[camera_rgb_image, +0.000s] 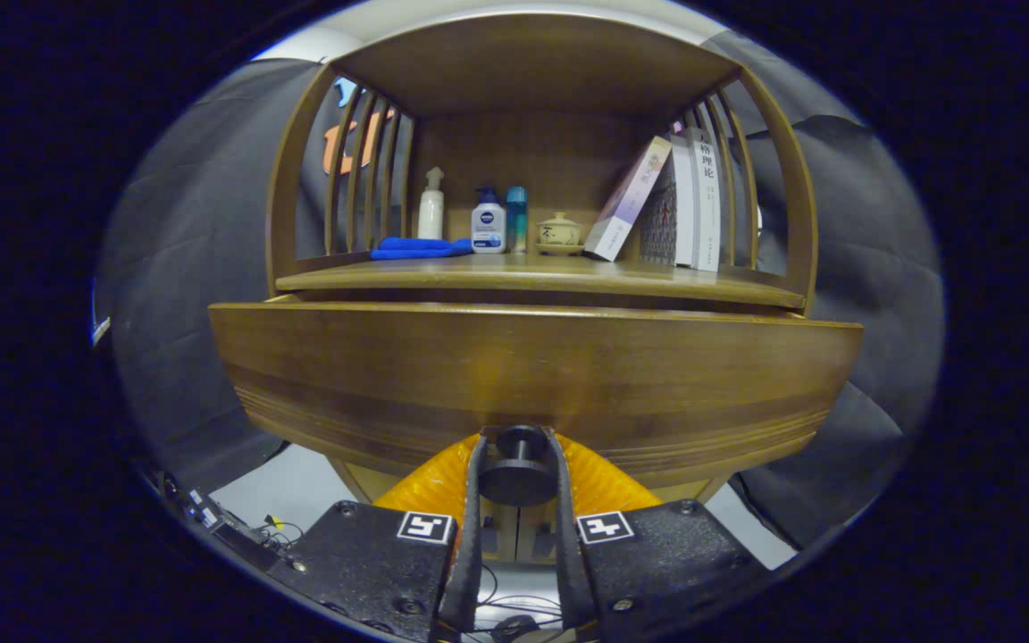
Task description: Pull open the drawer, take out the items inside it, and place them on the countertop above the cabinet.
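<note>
Gripper view: the gripper [517, 464] has its two fingers closed narrowly around the dark round knob [516, 471] low on the wooden drawer front [532, 375], which stands slightly proud of the cabinet. Above it lies the countertop [532, 273], carrying a blue cloth [418, 247], bottles and leaning books [671, 205]. Judged from its solid timber, the drawer will feel stiff and heavy; the knob's stem is the sure hold.

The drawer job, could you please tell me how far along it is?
Done: the claw is shut on the drawer knob, and the drawer front already stands out from the cabinet under the countertop. In hand: the pull. Left: lifting the contents, hidden from here, onto the countertop.
</note>
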